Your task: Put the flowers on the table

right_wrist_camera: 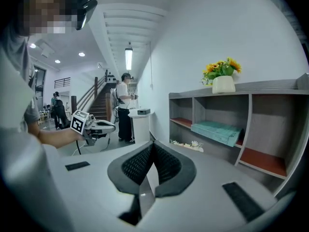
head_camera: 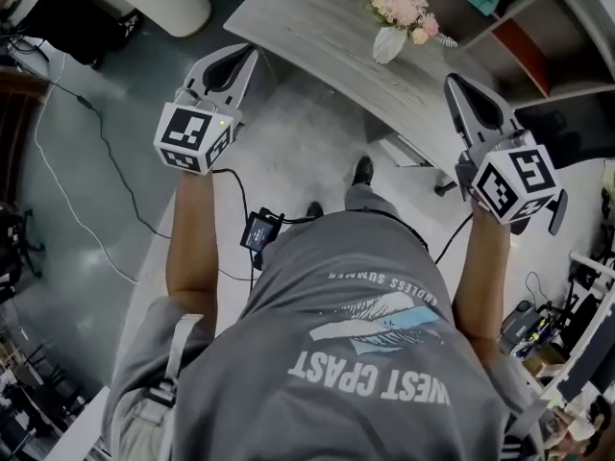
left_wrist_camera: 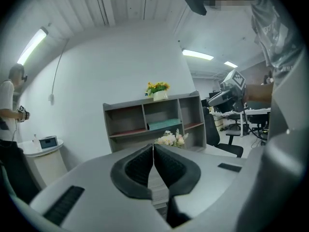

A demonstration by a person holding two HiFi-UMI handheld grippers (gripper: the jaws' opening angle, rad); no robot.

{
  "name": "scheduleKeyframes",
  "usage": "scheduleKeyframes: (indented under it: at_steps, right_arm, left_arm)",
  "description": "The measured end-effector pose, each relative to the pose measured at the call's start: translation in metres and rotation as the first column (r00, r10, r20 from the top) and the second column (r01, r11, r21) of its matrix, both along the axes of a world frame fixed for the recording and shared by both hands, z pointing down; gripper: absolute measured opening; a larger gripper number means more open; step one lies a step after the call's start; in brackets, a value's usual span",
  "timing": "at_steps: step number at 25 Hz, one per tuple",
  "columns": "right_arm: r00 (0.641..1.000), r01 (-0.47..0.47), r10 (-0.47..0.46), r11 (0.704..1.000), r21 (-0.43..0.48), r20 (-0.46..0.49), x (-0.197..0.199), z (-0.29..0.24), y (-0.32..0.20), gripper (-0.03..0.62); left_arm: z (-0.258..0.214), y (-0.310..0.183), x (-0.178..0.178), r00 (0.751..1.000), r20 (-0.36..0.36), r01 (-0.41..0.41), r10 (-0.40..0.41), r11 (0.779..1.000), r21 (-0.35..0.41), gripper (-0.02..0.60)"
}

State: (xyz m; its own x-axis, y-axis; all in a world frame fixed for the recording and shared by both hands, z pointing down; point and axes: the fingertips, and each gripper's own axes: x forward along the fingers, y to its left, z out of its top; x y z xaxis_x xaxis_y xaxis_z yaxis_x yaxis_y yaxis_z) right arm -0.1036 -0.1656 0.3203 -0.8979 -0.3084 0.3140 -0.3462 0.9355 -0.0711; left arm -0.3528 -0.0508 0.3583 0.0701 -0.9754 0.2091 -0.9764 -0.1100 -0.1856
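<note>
The left gripper is pressed together on nothing; the right gripper is likewise closed and empty. Both are held up short of the surface, likely idle since nothing is carried. The pink flowers in a white vase stand on the surface, well apart from both grippers. Yellow flowers sit atop the shelf unit.

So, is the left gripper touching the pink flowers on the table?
Apart. The head view shows the left gripper held well clear of the flowers, with bare table between them. The left gripper view shows its jaws shut and empty.
</note>
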Motion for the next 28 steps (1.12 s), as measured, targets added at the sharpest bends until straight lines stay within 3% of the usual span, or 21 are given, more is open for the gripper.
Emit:
scheduleKeyframes:
  at_steps: [11, 28]
  right_arm:
    - [0.997, 0.075, -0.075, 0.997, 0.031, 0.022, -0.023, -0.028, 0.039, 0.026]
    - [0.998, 0.052, -0.054, 0.997, 0.058, 0.023, -0.019, -0.037, 0.051, 0.026]
  left_arm:
    - [-0.056, 0.05, 0.007, 0.999, -0.001, -0.032, 0.032, 0.998, 0.058, 0.021]
    - [-0.056, 0.079, 0.011, 0.999, -0.03, -0.024, 0.026, 0.997, 0.069, 0.021]
